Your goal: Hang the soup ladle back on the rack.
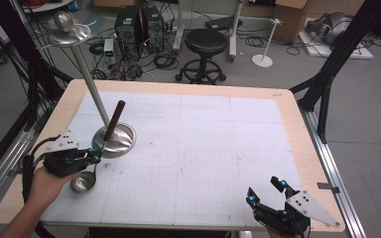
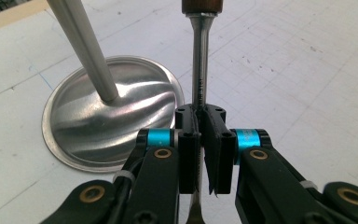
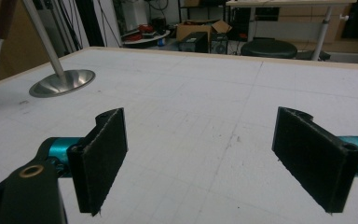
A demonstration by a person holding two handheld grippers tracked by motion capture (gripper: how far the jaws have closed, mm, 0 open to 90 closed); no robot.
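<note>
A steel ladle with a brown wooden handle (image 1: 114,120) stands tilted at the table's left, its bowl (image 1: 83,182) low near the front edge. My left gripper (image 1: 96,158) is shut on the ladle's thin metal shaft (image 2: 199,60), its pads (image 2: 213,140) pressed against it just below the wooden grip. Just beyond it is a metal stand with a round base (image 1: 124,134) and a slanted pole (image 1: 87,74). At the front right, my right gripper (image 1: 264,191) is open above the mat, with nothing between its pads (image 3: 102,154).
The stand's pole carries a small dish with a ball (image 1: 70,34) high at the back left. A white gridded mat (image 1: 193,148) covers the wooden table. Behind the table are a black stool (image 1: 206,44), computer cases (image 1: 139,25) and cables on the floor.
</note>
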